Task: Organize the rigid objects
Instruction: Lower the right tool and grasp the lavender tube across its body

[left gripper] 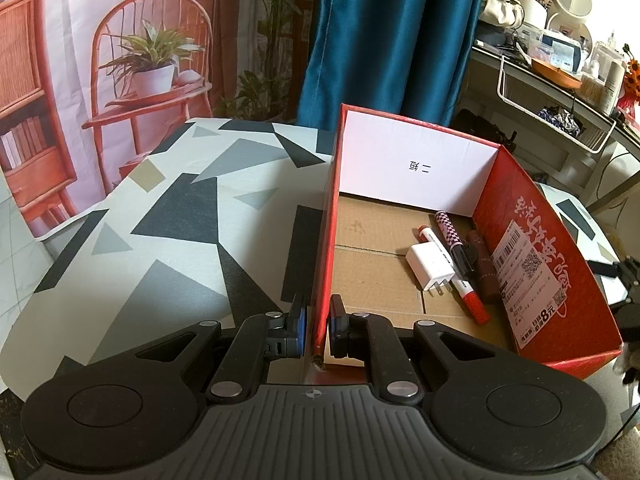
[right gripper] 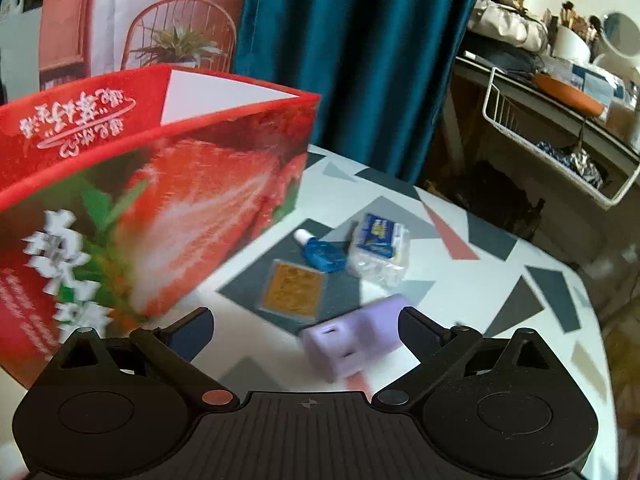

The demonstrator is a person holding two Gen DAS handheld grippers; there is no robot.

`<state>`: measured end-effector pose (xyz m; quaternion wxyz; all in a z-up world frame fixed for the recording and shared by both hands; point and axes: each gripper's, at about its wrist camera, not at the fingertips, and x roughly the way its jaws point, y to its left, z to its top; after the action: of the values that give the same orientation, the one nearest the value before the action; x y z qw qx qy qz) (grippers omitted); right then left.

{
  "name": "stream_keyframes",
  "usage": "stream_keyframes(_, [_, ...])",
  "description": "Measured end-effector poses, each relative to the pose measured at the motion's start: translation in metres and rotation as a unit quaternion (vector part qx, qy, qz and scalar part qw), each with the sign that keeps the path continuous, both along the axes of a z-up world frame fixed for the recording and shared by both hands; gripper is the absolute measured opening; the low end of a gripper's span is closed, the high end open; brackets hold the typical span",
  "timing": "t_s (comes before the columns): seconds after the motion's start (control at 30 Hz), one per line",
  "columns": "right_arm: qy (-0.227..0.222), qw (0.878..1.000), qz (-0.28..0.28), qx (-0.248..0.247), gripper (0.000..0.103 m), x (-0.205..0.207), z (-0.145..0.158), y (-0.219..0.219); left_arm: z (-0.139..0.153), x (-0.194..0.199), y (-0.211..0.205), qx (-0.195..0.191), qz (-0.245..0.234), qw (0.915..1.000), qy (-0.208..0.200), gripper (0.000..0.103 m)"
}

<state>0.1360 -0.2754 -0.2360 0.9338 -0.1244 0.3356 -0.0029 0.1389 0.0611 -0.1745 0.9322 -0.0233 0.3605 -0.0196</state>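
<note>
Holding a white charger (left gripper: 431,266), pens and tube: red box (left gripper: 532,216)

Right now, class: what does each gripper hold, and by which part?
The left gripper is shut on the red box, pinching the top edge of its near-left side wall. The right gripper is open and holds nothing; a purple adapter lies between its fingers.
</note>
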Motion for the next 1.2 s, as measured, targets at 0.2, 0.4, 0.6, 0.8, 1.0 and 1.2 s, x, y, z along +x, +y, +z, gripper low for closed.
stream_keyframes(0.2, [0.052,0.996,0.06,-0.046,0.098,0.031,-0.011,-0.031,0.0,-0.001,-0.001,0.001,0.007,1.0,0.0,0.013])
stream_keyframes(0.4, [0.078,0.993,0.086,-0.02,0.102,0.051,-0.027,-0.049,0.001,-0.001,-0.001,0.001,0.013,0.9999,0.005,0.013])
stream_keyframes(0.6, [0.092,0.993,0.059,0.039,0.1,0.058,-0.029,-0.059,0.001,-0.001,-0.001,0.0,0.017,0.9998,0.008,0.013])
stream_keyframes(0.8, [0.082,0.99,-0.05,0.103,0.093,0.055,-0.032,-0.051,0.0,-0.001,0.0,-0.005,0.017,0.9998,0.007,0.013])
stream_keyframes(1.0, [0.059,0.98,-0.152,0.113,0.097,0.05,-0.034,-0.021,0.001,-0.003,0.002,-0.007,0.014,0.9999,0.005,0.013])
stream_keyframes(1.2, [0.041,0.985,-0.132,0.105,0.102,0.037,-0.041,0.001,0.001,-0.004,0.001,-0.008,0.012,0.9999,0.003,0.013])
